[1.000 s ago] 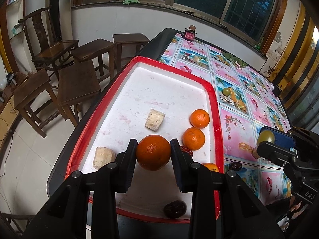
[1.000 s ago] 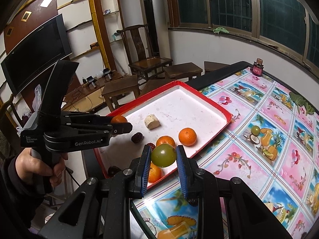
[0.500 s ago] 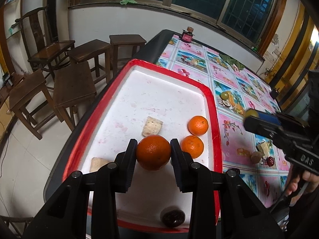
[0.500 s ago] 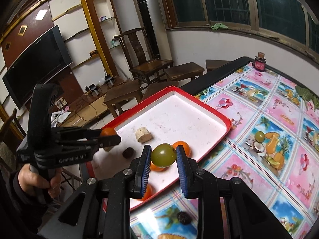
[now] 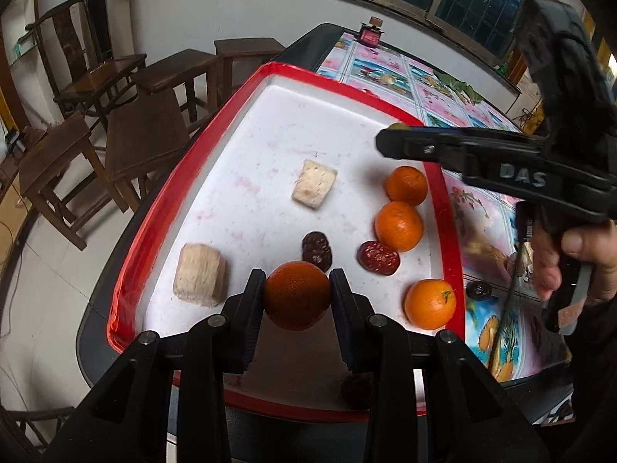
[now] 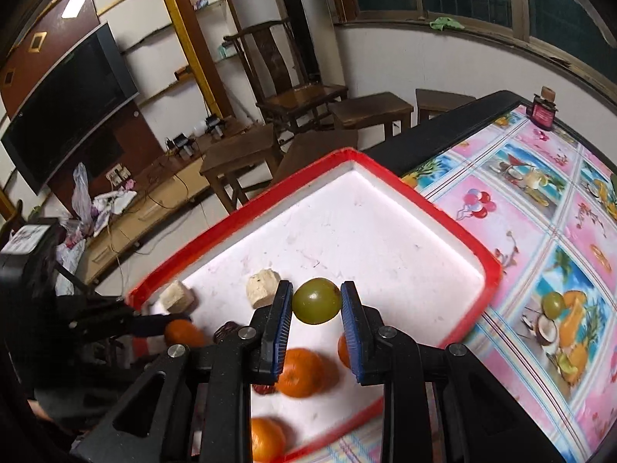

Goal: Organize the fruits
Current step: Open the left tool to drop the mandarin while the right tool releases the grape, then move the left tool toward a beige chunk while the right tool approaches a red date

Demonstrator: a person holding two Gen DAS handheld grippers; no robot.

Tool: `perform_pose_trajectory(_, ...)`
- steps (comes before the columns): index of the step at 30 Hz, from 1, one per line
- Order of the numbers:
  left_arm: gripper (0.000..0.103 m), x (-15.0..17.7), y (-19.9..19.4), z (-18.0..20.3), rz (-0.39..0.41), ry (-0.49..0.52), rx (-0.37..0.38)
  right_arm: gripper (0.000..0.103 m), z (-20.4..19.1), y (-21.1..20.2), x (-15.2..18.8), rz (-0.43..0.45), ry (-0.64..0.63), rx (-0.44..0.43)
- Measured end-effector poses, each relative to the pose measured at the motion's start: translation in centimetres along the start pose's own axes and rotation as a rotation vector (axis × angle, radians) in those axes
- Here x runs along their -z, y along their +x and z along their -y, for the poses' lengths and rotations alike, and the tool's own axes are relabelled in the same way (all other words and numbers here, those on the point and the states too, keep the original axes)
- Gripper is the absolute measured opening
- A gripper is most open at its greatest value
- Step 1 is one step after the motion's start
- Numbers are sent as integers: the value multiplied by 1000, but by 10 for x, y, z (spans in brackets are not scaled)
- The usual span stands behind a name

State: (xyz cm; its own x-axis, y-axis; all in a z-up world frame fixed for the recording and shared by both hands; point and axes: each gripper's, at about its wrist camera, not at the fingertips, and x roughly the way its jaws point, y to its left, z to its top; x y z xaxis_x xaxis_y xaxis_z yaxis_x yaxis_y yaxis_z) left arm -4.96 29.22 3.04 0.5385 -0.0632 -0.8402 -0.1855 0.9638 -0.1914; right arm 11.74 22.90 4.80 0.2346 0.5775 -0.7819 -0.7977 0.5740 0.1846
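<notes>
Task well under way, not finished. Already lying in the red-rimmed tray point(image 5: 162, 208): three oranges point(image 5: 399, 226), dark dates point(image 5: 317, 246), two pale blocks point(image 5: 314, 190). Left gripper point(image 5: 297, 298) clamped on an orange point(image 5: 297, 296) over the tray's near end; right gripper point(image 6: 316, 305) clamped on a green fruit point(image 6: 317, 300) above the tray floor. Still to do, probably: setting both down, then fetching one date point(image 5: 478, 290) left on the tablecloth point(image 5: 482, 208).

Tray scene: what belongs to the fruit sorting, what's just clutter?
Job:
- orange in left tongs
- green fruit in right tongs
- red tray
- loose oranges
- dark dates

Clutter:
- stools
- jar
- TV
</notes>
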Motion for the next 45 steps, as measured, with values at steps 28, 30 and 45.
perform_pose_trajectory(28,61,0,-1,0,20,1,-51,49,-9,6,15,0,11,19)
perform_pose_trajectory(30,63,0,-3,3,27,8,-54,53,-12,-11,21,27,18,7)
perform_pose_trajectory(45,73,-3,-21,15,70,-28,-52,84,-12,-95,92,106,61,2)
